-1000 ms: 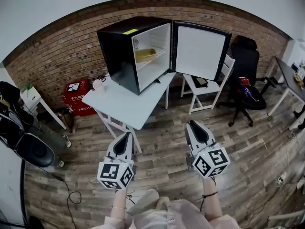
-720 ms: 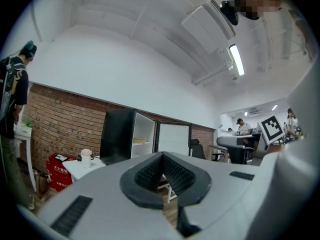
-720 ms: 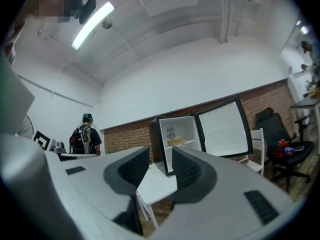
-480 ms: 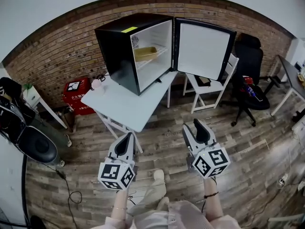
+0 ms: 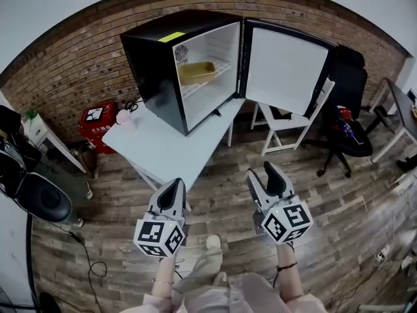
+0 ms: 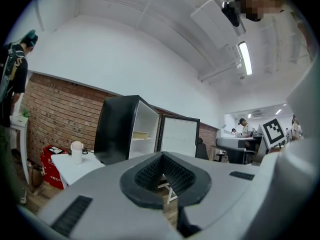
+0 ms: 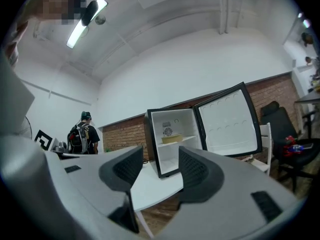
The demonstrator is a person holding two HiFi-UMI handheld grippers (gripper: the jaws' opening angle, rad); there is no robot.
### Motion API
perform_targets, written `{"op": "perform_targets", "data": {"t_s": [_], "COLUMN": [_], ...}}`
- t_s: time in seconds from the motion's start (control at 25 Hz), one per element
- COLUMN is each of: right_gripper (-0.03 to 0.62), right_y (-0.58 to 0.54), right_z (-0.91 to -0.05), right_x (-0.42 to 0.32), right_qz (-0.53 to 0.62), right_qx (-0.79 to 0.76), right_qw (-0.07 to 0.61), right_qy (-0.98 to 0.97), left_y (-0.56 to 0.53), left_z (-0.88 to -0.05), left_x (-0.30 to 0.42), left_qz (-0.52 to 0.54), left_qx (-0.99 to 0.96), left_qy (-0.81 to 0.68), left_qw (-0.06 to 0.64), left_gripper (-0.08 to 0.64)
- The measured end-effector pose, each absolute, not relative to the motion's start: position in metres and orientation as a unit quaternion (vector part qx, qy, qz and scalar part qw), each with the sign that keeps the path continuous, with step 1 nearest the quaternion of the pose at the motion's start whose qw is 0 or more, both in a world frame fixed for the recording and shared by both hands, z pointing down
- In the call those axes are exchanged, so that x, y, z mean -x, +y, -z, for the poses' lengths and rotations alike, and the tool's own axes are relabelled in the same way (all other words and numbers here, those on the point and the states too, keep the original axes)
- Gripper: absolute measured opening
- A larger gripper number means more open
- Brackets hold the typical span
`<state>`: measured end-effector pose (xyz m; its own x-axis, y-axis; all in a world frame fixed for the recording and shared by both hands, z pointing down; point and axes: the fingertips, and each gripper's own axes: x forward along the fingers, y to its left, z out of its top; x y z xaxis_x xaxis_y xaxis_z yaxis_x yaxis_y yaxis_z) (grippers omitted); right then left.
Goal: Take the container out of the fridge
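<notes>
The container [image 5: 197, 72] was spotted on the upper shelf of the open fridge [image 5: 151, 70], far ahead and well apart from both grippers. The right gripper [image 5: 266, 173], jaws opening on nothing, was judged better placed; the left gripper [image 5: 174, 186] was held closed and empty.

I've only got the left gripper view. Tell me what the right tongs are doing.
Observer: The right tongs are opening, nothing between the jaws.
Operator: Give me both tongs' position.
Observer: In the head view, the left tongs and right tongs hang over the wood floor, just short of the table's near corner.
Operator: Pin down what I'm fetching.
Observer: The container sits on the fridge's upper shelf, with a round vent just above it.
</notes>
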<state>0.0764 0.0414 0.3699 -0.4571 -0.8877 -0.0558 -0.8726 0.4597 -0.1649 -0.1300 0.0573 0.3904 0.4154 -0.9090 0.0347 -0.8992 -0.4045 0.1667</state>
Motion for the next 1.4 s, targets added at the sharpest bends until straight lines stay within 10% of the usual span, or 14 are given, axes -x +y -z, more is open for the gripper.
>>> {"op": "perform_targets", "data": {"t_s": [1.4], "right_gripper": [0.206], "right_y": [-0.187], "right_z": [-0.377], "right_x": [-0.067], "right_qz": [0.053], "right_qx": [0.489], "right_qw": [0.044], "right_qy": [0.870], "left_y": [-0.168], "left_z": [-0.401], "left_x": [0.103], "left_qz": [0.031], "left_qx": [-0.845], "left_qy": [-0.523], "left_qw": [0.109], "left_gripper": [-0.008]}}
